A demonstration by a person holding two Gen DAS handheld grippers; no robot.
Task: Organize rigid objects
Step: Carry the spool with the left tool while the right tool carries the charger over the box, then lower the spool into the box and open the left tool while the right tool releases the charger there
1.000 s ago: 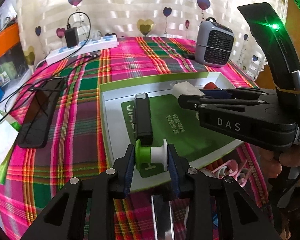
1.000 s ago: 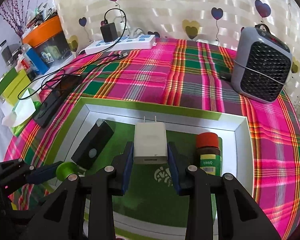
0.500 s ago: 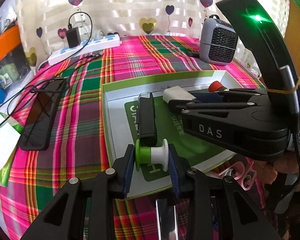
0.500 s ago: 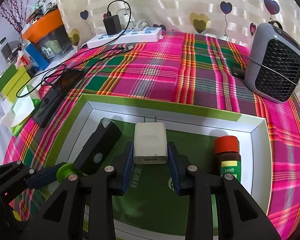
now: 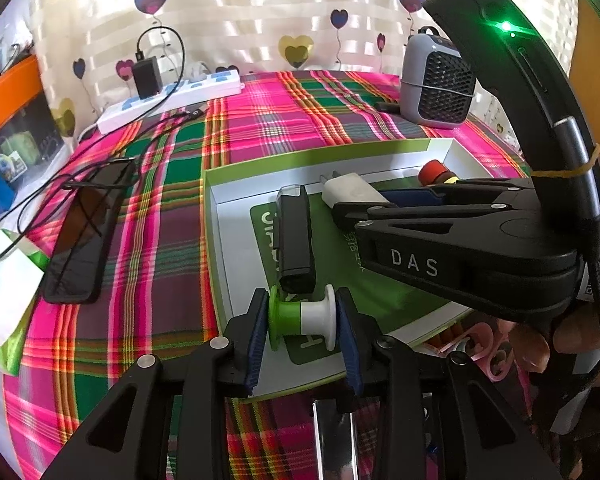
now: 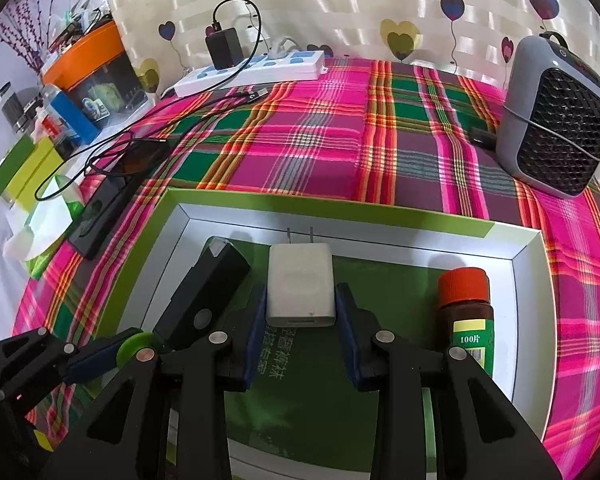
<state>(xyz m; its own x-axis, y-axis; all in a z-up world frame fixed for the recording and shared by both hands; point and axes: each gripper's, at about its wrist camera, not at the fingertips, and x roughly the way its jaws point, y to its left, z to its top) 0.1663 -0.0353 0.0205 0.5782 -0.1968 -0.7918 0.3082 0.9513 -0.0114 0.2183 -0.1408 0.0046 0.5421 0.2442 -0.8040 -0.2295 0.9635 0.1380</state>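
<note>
A green-rimmed white box point(image 5: 216, 216) lies on the plaid table; it also shows in the right wrist view point(image 6: 524, 248). My left gripper point(image 5: 302, 322) is shut on a green-and-white spool point(image 5: 302, 317) above the box's near left part. My right gripper point(image 6: 301, 322) is shut on a white plug charger point(image 6: 300, 284) inside the box, prongs pointing away. A black rectangular device point(image 6: 204, 296) lies left of the charger, also seen in the left wrist view point(image 5: 296, 236). A brown bottle with a red cap point(image 6: 466, 300) lies at the box's right.
A black phone with cables point(image 5: 86, 232) lies left of the box. A white power strip point(image 6: 252, 72) sits at the back. A grey heater point(image 6: 556, 116) stands at the back right. Pink scissors point(image 5: 488, 354) lie near the box's front right. Boxes and tissue point(image 6: 40, 216) crowd the left edge.
Both grippers moved a little forward over the box with their objects still held. The charger now sits closer to the box's far wall.
</note>
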